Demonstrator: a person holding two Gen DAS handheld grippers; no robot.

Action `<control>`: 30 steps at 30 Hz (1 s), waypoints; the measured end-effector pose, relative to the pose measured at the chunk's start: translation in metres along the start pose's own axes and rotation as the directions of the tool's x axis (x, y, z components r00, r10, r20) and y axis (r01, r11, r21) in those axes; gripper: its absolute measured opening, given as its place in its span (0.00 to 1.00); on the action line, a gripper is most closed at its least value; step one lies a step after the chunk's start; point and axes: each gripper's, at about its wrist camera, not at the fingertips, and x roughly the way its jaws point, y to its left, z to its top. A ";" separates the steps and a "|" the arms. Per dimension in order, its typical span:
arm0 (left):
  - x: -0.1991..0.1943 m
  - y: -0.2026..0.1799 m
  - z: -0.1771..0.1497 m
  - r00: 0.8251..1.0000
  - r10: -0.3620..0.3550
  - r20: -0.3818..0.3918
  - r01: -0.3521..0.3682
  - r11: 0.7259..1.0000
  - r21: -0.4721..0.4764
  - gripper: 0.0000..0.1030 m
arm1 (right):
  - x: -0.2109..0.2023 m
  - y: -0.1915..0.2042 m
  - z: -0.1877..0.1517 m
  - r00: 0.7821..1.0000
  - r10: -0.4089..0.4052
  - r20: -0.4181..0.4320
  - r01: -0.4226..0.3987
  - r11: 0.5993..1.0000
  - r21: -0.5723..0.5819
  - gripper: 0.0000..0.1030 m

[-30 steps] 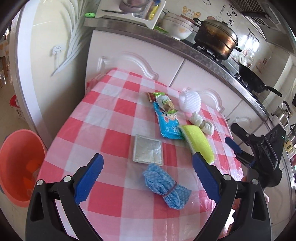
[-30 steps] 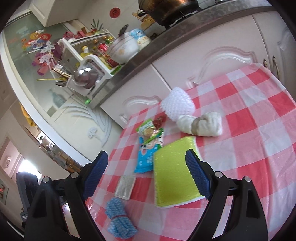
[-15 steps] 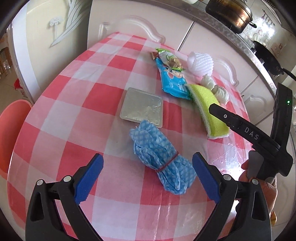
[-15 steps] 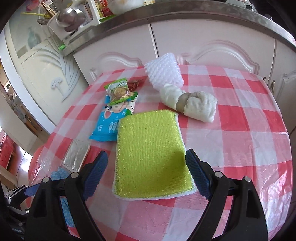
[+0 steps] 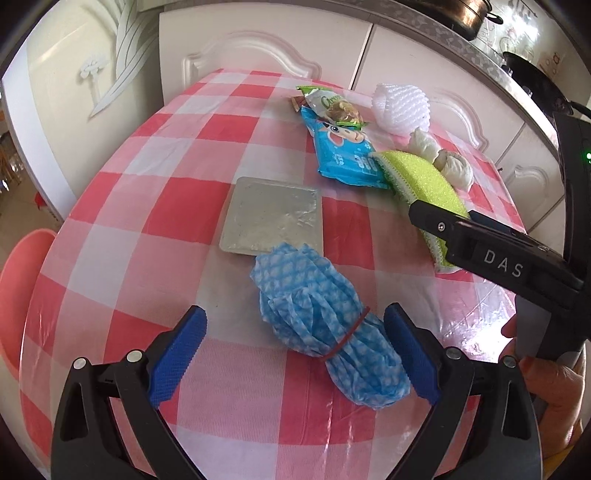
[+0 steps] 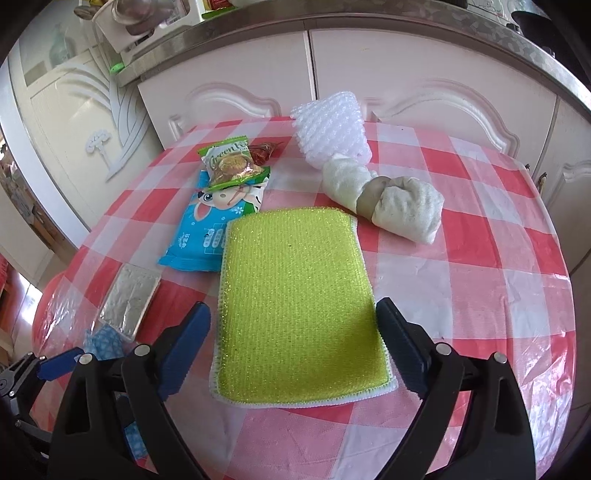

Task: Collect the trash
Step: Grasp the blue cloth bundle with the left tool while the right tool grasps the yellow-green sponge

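Left tool [image 5: 293, 354]: jaws wide apart, straddling the blue cloth bundle [image 5: 325, 328], untouched.
Right tool [image 6: 293, 349]: jaws opening around the green sponge [image 6: 295, 302], pads clear.
Blue cloth bundle: crumpled, red band round it, on the table [image 5: 122, 229] at 6 o'clock of the foil tray [image 5: 273, 219].
Change: both tools now lower, nearer their items.

table [image 5: 110, 206]: red-white check cloth | cabinets [image 6: 236, 74]: white, behind | counter [image 6: 406, 22]: grey | light: bright daylight
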 end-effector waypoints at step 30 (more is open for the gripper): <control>0.006 -0.019 0.004 0.995 0.048 0.082 -0.060 0.987 0.151 0.57 | 0.011 0.006 -0.003 0.999 -0.053 -0.006 0.053 0.997 -0.055 0.77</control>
